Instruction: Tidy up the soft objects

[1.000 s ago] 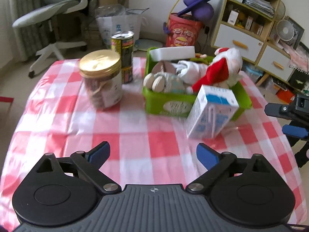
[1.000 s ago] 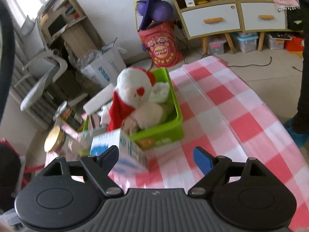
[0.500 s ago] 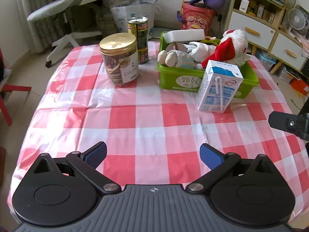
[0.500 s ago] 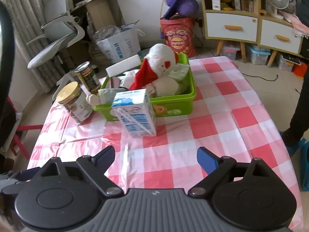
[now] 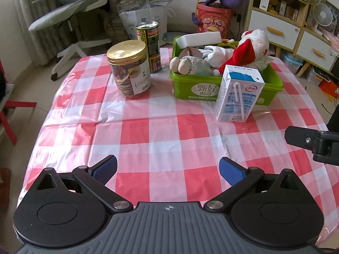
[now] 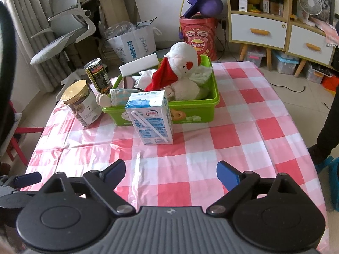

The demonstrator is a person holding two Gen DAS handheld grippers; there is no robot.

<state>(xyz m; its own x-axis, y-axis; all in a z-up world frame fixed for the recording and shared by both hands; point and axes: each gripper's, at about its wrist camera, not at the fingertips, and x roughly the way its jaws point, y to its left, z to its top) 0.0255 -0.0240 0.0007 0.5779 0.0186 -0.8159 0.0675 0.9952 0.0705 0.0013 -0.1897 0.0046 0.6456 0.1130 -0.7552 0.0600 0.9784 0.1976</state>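
Right gripper (image 6: 170,173): jaws spread wide, nothing between the blue pads, poised above the near part of the cloth and touching no object. Left gripper (image 5: 167,169): likewise wide apart and empty, clear of every item.

Soft objects: gathered in the green basket (image 6: 196,103) at the far centre of the table. A white plush toy with red scarf (image 6: 182,72) lies uppermost, leaning across the basket; a white foam block (image 5: 199,39) rests on the rear rim; a small pale stuffed toy (image 5: 190,64) overhangs the left end, with white cloth (image 5: 218,53) bunched between them.

A blue-and-white milk carton (image 6: 151,117) stands upright on the cloth just in front of the basket, its straw on the front face. To the left stand a clear jar with gold lid (image 5: 129,68) and, behind it, a dark drink can (image 5: 150,44), both upright and close together.

Surface: red-and-white checked plastic tablecloth (image 5: 163,135), creased near the jar. Room: grey office chair (image 5: 70,4), paper bag, red snack tub (image 6: 198,37) and white drawer unit (image 6: 275,31) beyond the table
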